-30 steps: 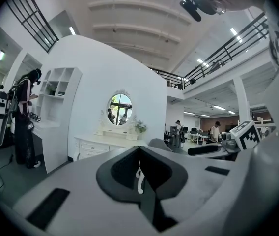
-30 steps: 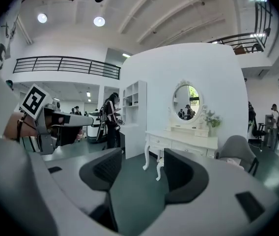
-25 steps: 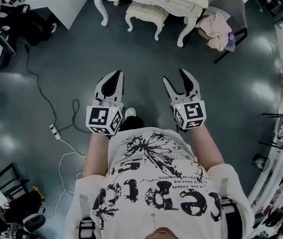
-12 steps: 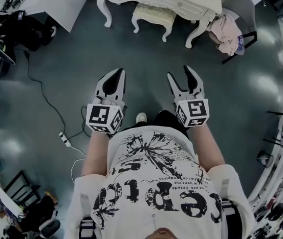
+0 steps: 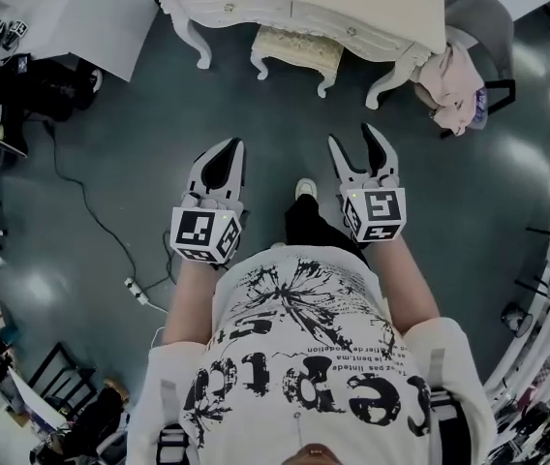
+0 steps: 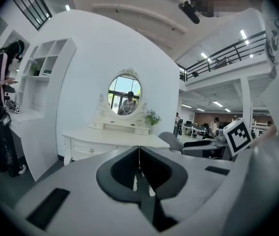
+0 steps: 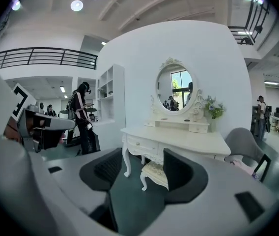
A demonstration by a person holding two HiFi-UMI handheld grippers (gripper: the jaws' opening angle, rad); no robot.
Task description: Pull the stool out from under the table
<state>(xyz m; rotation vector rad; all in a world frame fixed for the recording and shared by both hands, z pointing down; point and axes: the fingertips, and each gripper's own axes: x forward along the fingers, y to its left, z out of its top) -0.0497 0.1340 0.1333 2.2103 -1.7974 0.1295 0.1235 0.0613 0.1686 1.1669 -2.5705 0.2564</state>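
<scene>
A cream stool [image 5: 295, 50] with curved legs stands partly under a white dressing table [image 5: 299, 6] at the top of the head view. The stool [image 7: 154, 173] shows between the right jaws in the right gripper view, still well away. My left gripper [image 5: 231, 150] is shut and empty, held over the dark floor ahead of the person's body. My right gripper [image 5: 359, 141] is open and empty, level with the left one. Both grippers are well short of the stool. In the left gripper view the table [image 6: 107, 142] with its oval mirror lies ahead.
A grey chair [image 5: 469, 42] with pink clothes draped on it stands right of the table. A white cable and power strip [image 5: 137, 291] lie on the floor at the left. A person [image 7: 84, 117] stands by white shelves to the left.
The person has walked toward the table: table and stool are nearer in the head view. Both grippers stay held in front, their jaws unchanged.
</scene>
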